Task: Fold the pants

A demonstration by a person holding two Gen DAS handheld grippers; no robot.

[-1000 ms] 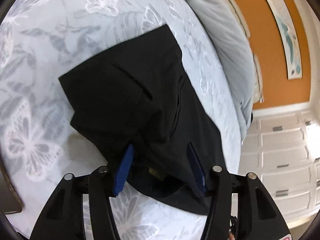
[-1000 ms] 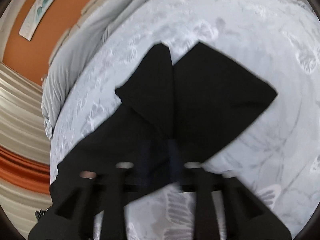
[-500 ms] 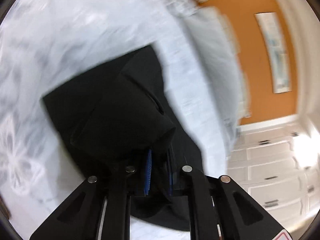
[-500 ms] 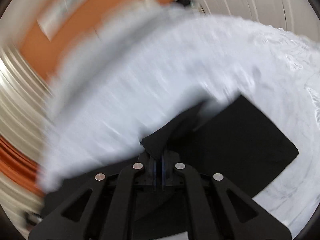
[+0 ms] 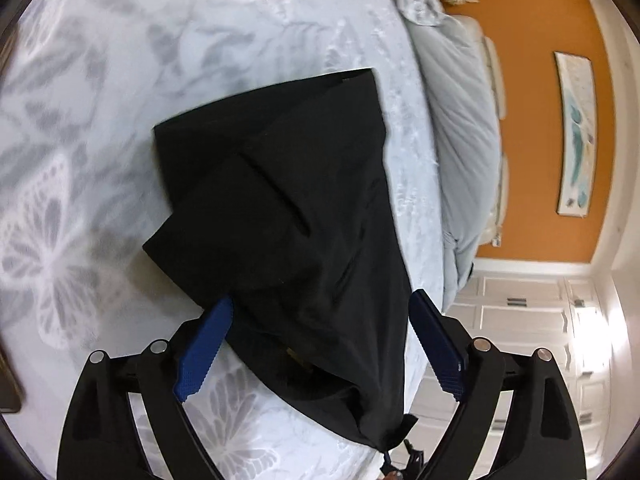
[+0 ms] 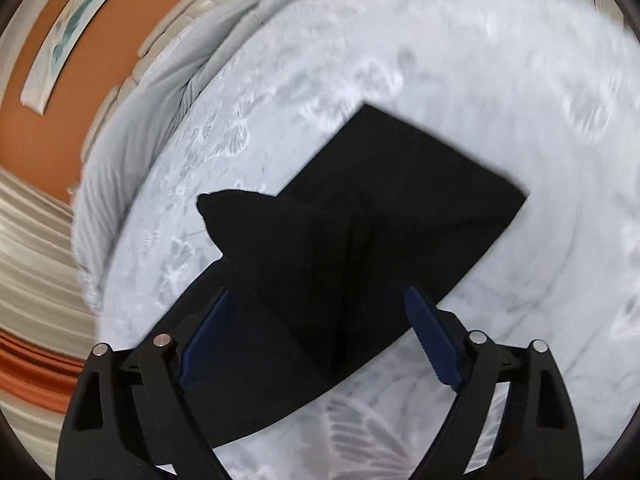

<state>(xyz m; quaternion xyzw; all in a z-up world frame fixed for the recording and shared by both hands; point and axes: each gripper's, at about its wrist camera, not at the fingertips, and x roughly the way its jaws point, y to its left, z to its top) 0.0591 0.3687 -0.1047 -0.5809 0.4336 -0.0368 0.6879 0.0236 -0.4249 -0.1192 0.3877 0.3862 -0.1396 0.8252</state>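
Note:
Black pants (image 5: 288, 216) lie partly folded on a pale bedspread (image 5: 120, 80) printed with grey butterflies. In the left wrist view my left gripper (image 5: 320, 300) hovers over the near end of the pants. Its jaws are opening, the blue pads (image 5: 204, 344) stand wide apart, and the cloth lies loose between them. In the right wrist view the pants (image 6: 400, 208) show a raised folded flap at the middle. My right gripper (image 6: 316, 292) is over that flap, its jaws opening too, with the pads (image 6: 432, 336) clear of the cloth.
A grey duvet (image 5: 460, 120) and pillows lie along the bed's far side below an orange wall (image 5: 532, 120) with a framed picture (image 5: 576, 132). White panelled cabinets (image 5: 532, 320) stand beyond the bed's edge. Striped curtains (image 6: 24, 240) show at the left of the right wrist view.
Half a second ago both grippers were shut on folds of the pants. Now both stand wide apart and the cloth has dropped onto the bed, with a flap laid over.

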